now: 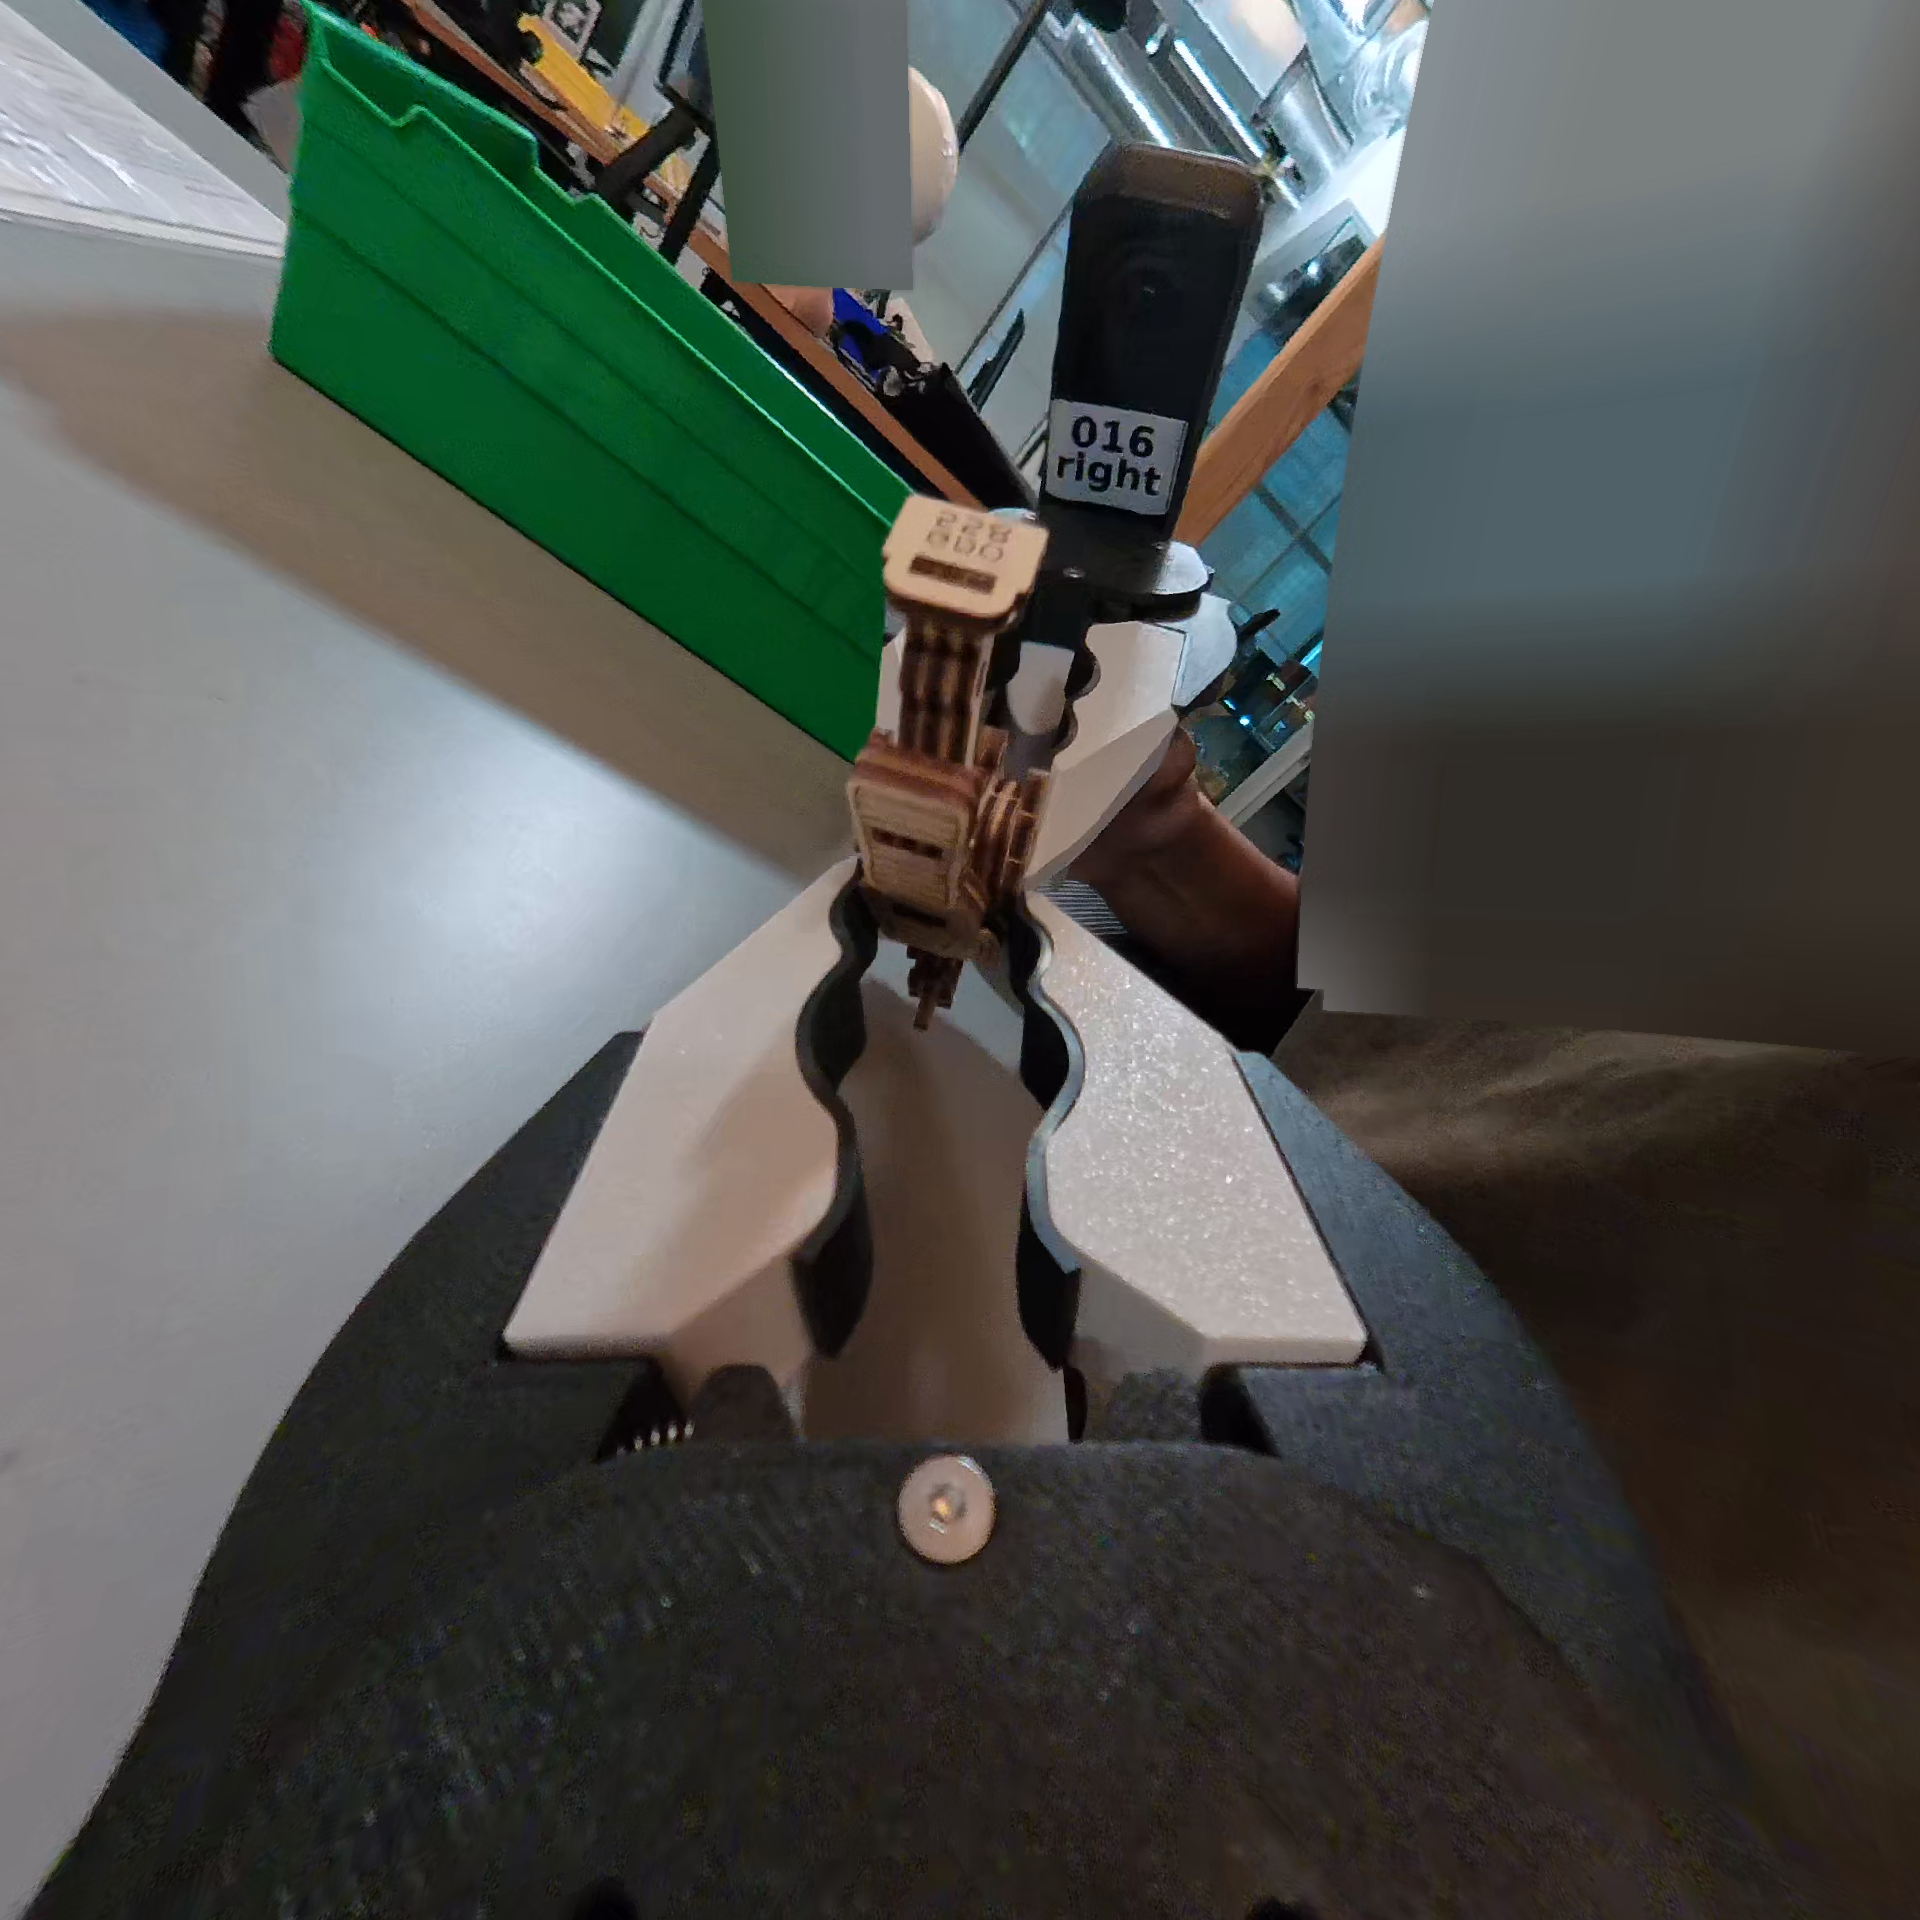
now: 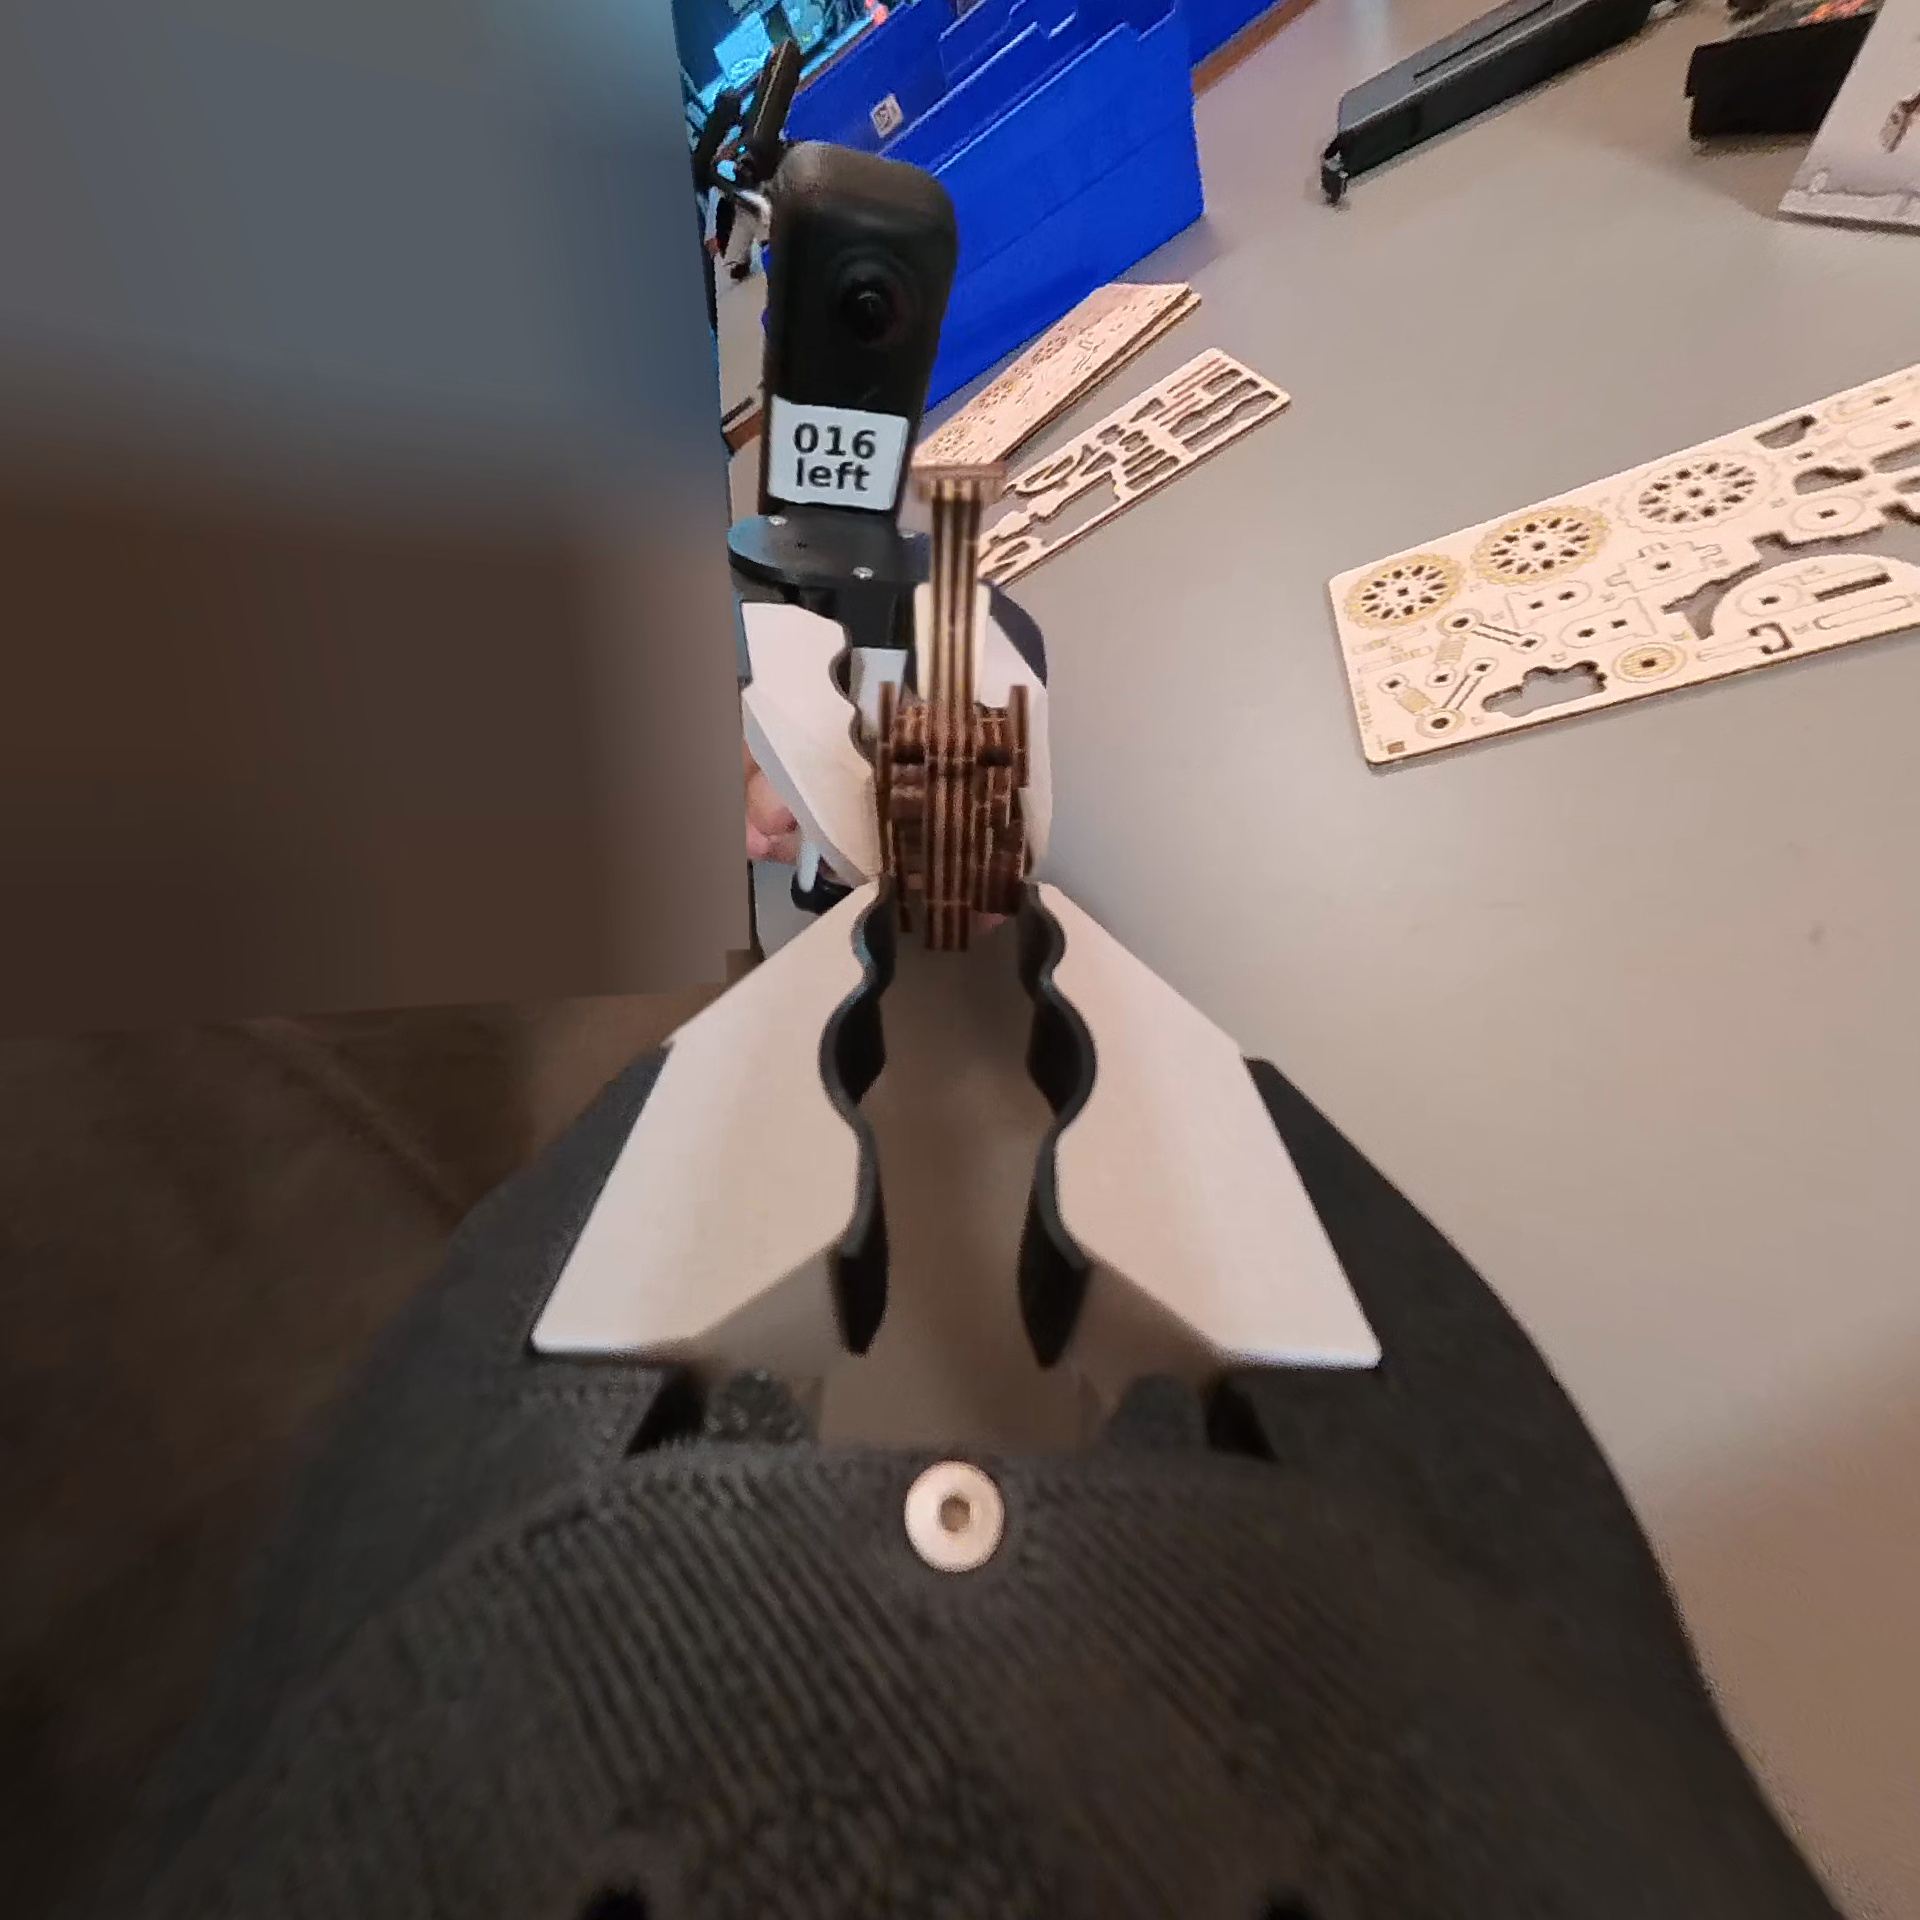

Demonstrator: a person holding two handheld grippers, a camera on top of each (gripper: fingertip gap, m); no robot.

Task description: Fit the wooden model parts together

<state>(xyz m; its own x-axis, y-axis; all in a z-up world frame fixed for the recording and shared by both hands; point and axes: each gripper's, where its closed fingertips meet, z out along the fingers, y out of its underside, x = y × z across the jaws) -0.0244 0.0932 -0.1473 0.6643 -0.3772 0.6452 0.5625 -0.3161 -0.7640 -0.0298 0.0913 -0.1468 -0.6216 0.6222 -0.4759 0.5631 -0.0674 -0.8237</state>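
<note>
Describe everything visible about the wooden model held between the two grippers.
The small layered plywood model assembly is pale wood with dark laser-cut edges: a stack of thin slotted plates, with a narrow upright column topped by a flat cap. It is held off the grey table, pinched at its base by the left gripper and the right gripper from opposite sides.

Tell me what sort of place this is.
Probably a workshop or lab: laser-cut wooden part sheets lie on a grey table, with a green storage bin and blue bins nearby.

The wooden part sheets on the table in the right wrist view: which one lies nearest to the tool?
The narrow, mostly punched-out sheet, just beyond the held wooden model. The gear-patterned sheet lies farther right; the stacked sheets farther back.
</note>
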